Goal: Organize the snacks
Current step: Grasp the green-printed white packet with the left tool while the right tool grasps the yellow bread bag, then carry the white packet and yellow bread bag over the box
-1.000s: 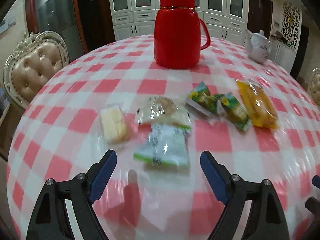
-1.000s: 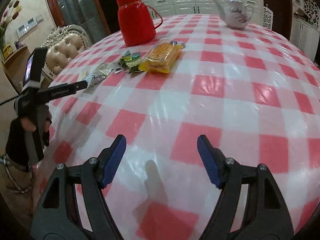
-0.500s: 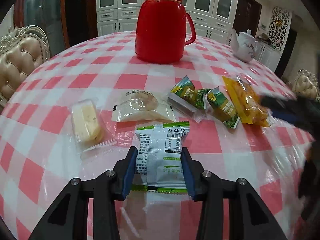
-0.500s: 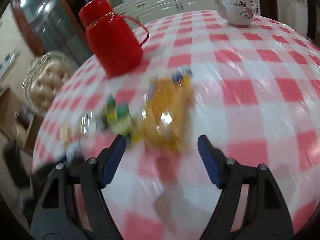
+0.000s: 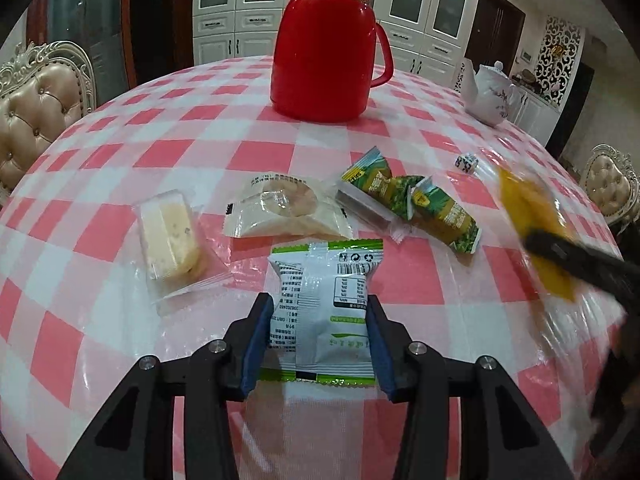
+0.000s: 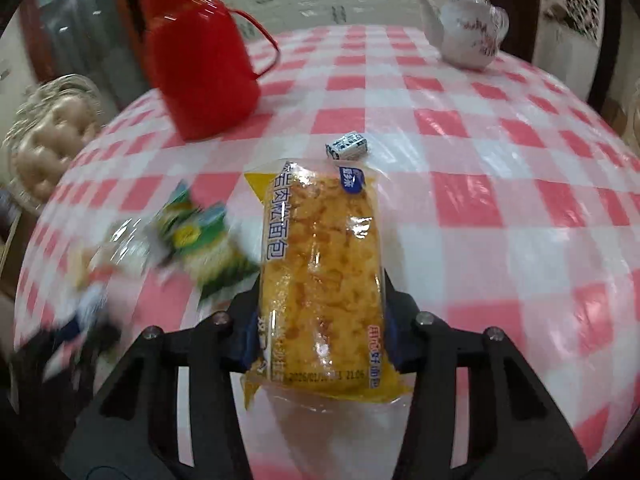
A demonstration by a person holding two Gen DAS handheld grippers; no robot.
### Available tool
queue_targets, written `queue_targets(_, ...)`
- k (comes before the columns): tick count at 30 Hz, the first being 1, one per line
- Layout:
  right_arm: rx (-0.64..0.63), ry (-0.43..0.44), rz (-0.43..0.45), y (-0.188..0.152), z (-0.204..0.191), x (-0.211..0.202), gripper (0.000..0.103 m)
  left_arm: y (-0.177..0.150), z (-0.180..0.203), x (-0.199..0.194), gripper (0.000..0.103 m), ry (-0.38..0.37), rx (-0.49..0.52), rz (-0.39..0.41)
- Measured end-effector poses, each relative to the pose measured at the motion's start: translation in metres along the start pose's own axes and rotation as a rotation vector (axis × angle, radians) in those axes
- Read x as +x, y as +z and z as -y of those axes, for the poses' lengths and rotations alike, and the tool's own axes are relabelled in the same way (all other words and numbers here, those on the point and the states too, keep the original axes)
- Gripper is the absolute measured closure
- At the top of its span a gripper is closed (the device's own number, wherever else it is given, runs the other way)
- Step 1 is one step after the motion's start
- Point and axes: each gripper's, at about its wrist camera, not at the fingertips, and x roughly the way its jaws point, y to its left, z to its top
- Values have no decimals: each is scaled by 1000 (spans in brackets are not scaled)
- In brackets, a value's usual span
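Observation:
My left gripper (image 5: pixel 318 344) is shut on a white-and-green snack packet (image 5: pixel 324 304) at the near part of the checked table. Beyond it lie a clear-wrapped pale cake (image 5: pixel 170 240), a clear-wrapped round pastry (image 5: pixel 286 206) and two green snack packets (image 5: pixel 408 200). My right gripper (image 6: pixel 320 320) is shut on a long yellow bread packet (image 6: pixel 320 264); it shows blurred at the right of the left wrist view (image 5: pixel 532 220). A small blue-white candy (image 6: pixel 347 146) lies just beyond the bread.
A red thermos jug (image 5: pixel 326 40) stands at the table's far middle. A white teapot (image 5: pixel 488 96) stands at the far right. Padded chairs (image 5: pixel 36 112) flank the red-and-white checked round table (image 5: pixel 80 320). White cabinets line the back wall.
My left gripper moved forward and closed on the white-and-green packet. My right gripper swung left to the yellow bread packet and closed on it.

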Motion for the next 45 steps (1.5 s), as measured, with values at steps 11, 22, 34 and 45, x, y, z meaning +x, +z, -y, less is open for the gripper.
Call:
queue_targets(11, -35, 182, 81, -106, 13, -98, 51, -11, 18, -22, 60, 62, 80, 65)
queue_targets(22, -40, 208, 70, -129, 23, -133, 51, -76, 57, -83, 60, -3, 22, 81)
queue_targets(34, -91, 176, 82, -170, 48, -169, 51, -127, 122, -121, 60, -86, 91, 101)
queue_targets(45, -129, 153, 113, -199, 73, -201, 51, -154, 175, -146, 60, -119, 188, 96)
